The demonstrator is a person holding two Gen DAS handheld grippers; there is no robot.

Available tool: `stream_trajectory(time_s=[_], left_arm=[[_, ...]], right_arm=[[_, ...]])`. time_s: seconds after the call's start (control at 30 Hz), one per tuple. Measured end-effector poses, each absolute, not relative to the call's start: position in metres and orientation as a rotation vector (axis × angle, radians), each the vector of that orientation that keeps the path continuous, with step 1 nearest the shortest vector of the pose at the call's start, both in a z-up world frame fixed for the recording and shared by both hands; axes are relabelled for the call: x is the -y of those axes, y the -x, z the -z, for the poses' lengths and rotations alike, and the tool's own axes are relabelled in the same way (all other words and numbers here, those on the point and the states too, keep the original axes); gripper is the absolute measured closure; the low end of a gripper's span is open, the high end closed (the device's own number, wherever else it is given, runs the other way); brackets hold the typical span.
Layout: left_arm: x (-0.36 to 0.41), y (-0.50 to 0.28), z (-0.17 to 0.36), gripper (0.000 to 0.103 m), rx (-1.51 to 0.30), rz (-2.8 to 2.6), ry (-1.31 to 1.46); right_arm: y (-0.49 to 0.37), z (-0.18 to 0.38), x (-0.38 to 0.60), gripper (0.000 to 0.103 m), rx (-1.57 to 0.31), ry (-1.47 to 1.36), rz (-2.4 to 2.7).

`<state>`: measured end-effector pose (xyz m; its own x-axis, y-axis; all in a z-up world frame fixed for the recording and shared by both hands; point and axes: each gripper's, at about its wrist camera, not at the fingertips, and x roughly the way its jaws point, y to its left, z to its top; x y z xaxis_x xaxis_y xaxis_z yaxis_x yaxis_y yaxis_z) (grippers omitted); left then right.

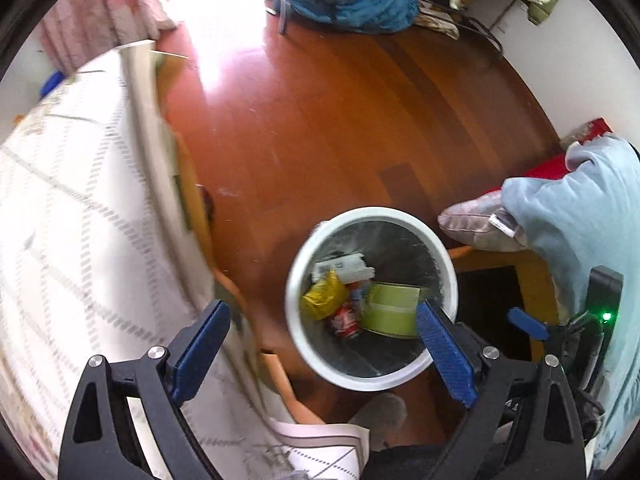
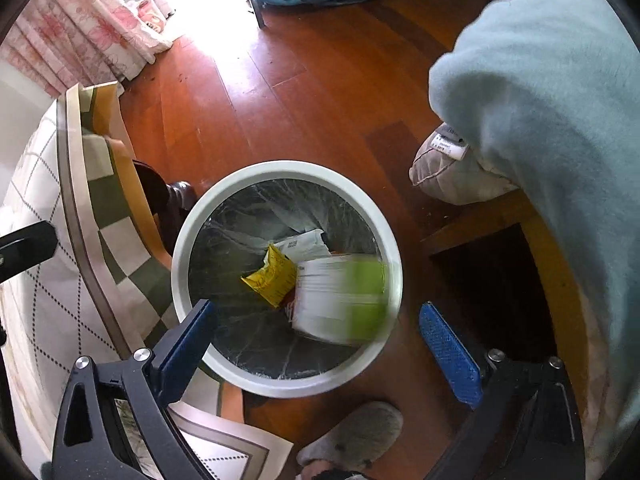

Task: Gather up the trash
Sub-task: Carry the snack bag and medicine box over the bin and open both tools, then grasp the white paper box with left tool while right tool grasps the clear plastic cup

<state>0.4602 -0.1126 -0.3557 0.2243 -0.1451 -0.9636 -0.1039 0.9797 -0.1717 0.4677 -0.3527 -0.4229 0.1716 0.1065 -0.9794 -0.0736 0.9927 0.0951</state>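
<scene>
Hovering over the white trash bin point(image 2: 188, 216), I had both grippers spread wide with nothing between the fingers. My right gripper point(image 2: 316, 344) looked straight down into the bin, its blue pads straddling the near rim. A green-and-white carton point(image 2: 344, 300) showed blurred inside the bin's mouth, clear of my fingers; whether it had come to rest I could not tell. Beside it lay a crumpled yellow wrapper point(image 2: 272, 280) and a white paper packet point(image 2: 304, 246) against the dark liner.

My left gripper point(image 1: 324, 352) hung a little to the left of the bin point(image 1: 294, 320), over the edge of the bed point(image 1: 72, 216) with its white dotted quilt. From there I could see the green carton point(image 1: 390, 310) lying in the bin next to the yellow wrapper point(image 1: 324, 298), a red can point(image 1: 346, 320) and the white packet point(image 1: 340, 266). The bin stood on the reddish wooden floor point(image 1: 320, 120), close beside the bed. A grey slipper point(image 2: 356, 436) sat on the floor just below the bin, and a pale blue garment point(image 2: 540, 120) draped over a cushion point(image 2: 452, 176) to the right.
</scene>
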Motion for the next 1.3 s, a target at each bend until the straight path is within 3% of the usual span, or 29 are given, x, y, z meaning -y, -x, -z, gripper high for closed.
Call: stream_trajectory(time_s=[0.3, 0.6, 0.8, 0.87, 0.93, 1.0, 1.07, 1.13, 1.17, 1.3], left_arm=[[0.071, -0.409, 0.292, 0.008, -1.213, -0.131, 0.218], [-0.056, -0.359, 0.209, 0.008, -1.028, -0.379, 0.286], [-0.14, -0.339, 0.247, 0.008, -1.074, -0.512, 0.371], [-0.156, -0.343, 0.271, 0.008, -1.119, -0.515, 0.402], [-0.171, -0.35, 0.297, 0.009, -1.17, -0.51, 0.428], [-0.183, -0.356, 0.318, 0.01, -1.207, -0.495, 0.446], [-0.187, -0.362, 0.336, 0.025, -1.233, -0.488, 0.441], [-0.19, -0.364, 0.344, 0.055, -1.254, -0.492, 0.432], [-0.192, -0.363, 0.348, 0.063, -1.257, -0.495, 0.433], [-0.201, -0.349, 0.348, 0.071, -1.213, -0.521, 0.437]], right_arm=[[-0.45, 0.364, 0.337, 0.001, -1.337, 0.038, -0.092], [-0.439, 0.255, 0.24, 0.001, -1.179, 0.024, -0.28], [-0.443, 0.241, 0.132, 0.001, -1.166, 0.062, -0.432], [-0.449, 0.249, 0.096, 0.01, -1.176, 0.066, -0.48], [-0.457, 0.26, 0.067, 0.027, -1.196, 0.078, -0.516], [-0.467, 0.276, 0.04, 0.028, -1.242, 0.075, -0.538], [-0.478, 0.292, 0.012, 0.028, -1.27, 0.096, -0.552], [-0.485, 0.307, -0.01, 0.028, -1.282, 0.127, -0.567], [-0.486, 0.311, -0.017, 0.028, -1.286, 0.138, -0.572], [-0.49, 0.328, -0.045, 0.028, -1.301, 0.181, -0.611]])
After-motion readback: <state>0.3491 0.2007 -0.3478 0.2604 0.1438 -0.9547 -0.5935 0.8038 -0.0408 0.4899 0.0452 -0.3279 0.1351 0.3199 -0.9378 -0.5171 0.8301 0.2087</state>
